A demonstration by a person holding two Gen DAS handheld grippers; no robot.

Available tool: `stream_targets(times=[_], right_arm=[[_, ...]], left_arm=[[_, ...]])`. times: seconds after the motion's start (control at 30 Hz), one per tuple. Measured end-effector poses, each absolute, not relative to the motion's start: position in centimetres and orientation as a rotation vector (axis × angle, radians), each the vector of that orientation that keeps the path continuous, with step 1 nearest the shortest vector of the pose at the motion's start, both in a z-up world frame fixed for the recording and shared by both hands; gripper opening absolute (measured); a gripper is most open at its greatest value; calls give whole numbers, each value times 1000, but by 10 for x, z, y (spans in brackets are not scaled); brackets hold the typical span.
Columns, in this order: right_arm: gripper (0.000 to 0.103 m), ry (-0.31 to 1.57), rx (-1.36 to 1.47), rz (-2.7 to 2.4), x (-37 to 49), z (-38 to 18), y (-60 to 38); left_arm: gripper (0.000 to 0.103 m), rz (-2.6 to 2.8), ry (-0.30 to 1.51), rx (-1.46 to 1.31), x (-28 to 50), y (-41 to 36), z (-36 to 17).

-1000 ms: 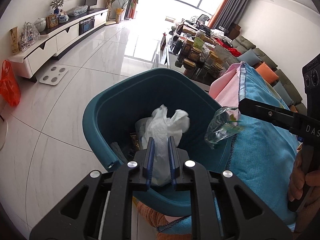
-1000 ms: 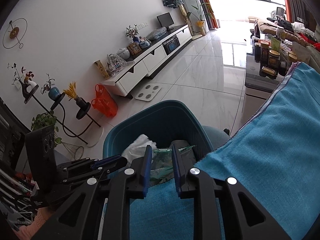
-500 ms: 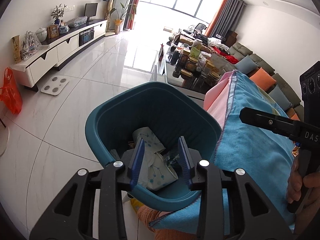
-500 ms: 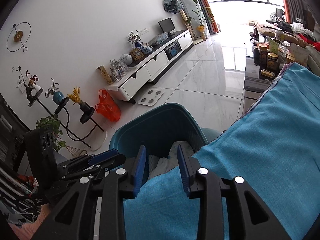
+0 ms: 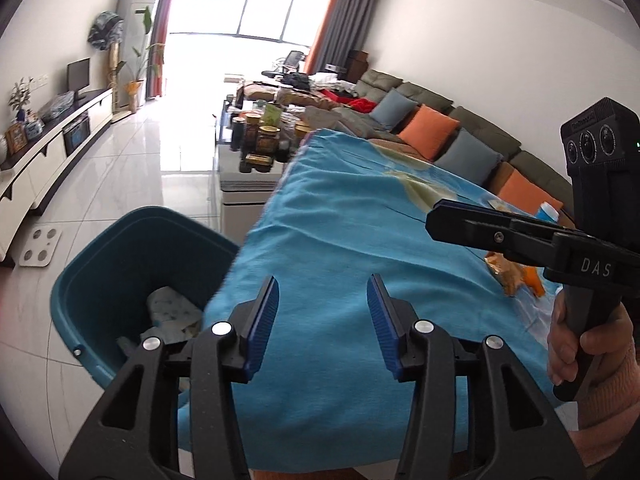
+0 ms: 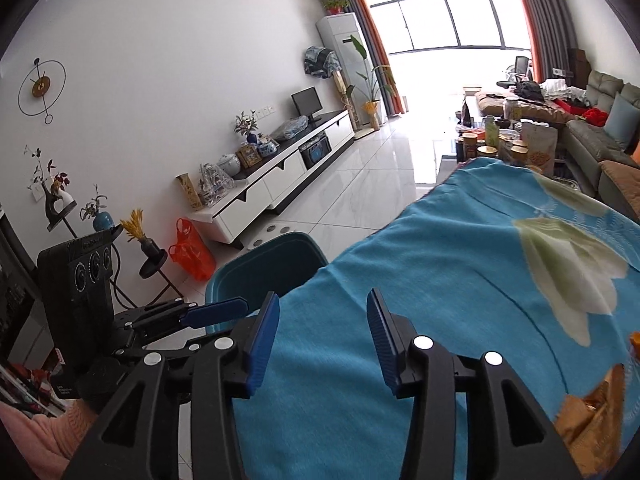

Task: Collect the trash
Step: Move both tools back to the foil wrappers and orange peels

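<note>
Left gripper (image 5: 322,312): jaws spread and opening, nothing between the blue pads; it hangs over the near edge of the cloth, just right of the bin.
Right gripper (image 6: 322,326): jaws spread and opening, nothing between them; it is over the cloth, right of the bin and on the far side of the left gripper from it.
Bin (image 5: 120,248): teal, on the floor against the cloth's left edge; the landmark for the rest.
Paper (image 5: 172,310): crumpled pale sheet with small dots, lying inside the bin near its bottom.
Other trash in bin: dark scraps beside the paper; what they are cannot be told.
Cloth (image 5: 360,240): blue, with a pale leaf print, draped over a table right of the bin; its edge overlaps the bin's rim.
Wrappers (image 5: 508,272): orange and yellow crumpled packets on the cloth, well right of the bin, beneath the right gripper's fingers in the left view.
Hand (image 5: 580,344): wrapped round the right gripper's handle, far right of the bin.
Jars (image 5: 260,140): a cluster on a low table beyond the bin, past the cloth's far end.
Red bag (image 6: 190,252): on the floor left of the bin, near the white cabinet (image 6: 276,184).
</note>
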State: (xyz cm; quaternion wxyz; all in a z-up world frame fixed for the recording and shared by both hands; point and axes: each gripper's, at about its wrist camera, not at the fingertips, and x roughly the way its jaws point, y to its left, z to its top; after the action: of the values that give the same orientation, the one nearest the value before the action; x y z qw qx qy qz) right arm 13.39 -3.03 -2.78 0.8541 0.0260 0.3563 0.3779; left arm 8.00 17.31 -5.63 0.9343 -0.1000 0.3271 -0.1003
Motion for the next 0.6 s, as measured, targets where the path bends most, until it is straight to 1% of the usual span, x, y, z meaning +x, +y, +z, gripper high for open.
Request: stream_targets(times=[0.3, 0.4, 0.6], right_arm=[[46, 719, 117, 598, 123, -29, -124], [46, 721, 148, 527, 125, -34, -154], [46, 721, 184, 395, 135, -42, -205]], left_arm=[[46, -403, 706, -140, 102, 87, -57], [50, -462, 715, -119, 108, 63, -56], [50, -549, 757, -87, 125, 14, -62]])
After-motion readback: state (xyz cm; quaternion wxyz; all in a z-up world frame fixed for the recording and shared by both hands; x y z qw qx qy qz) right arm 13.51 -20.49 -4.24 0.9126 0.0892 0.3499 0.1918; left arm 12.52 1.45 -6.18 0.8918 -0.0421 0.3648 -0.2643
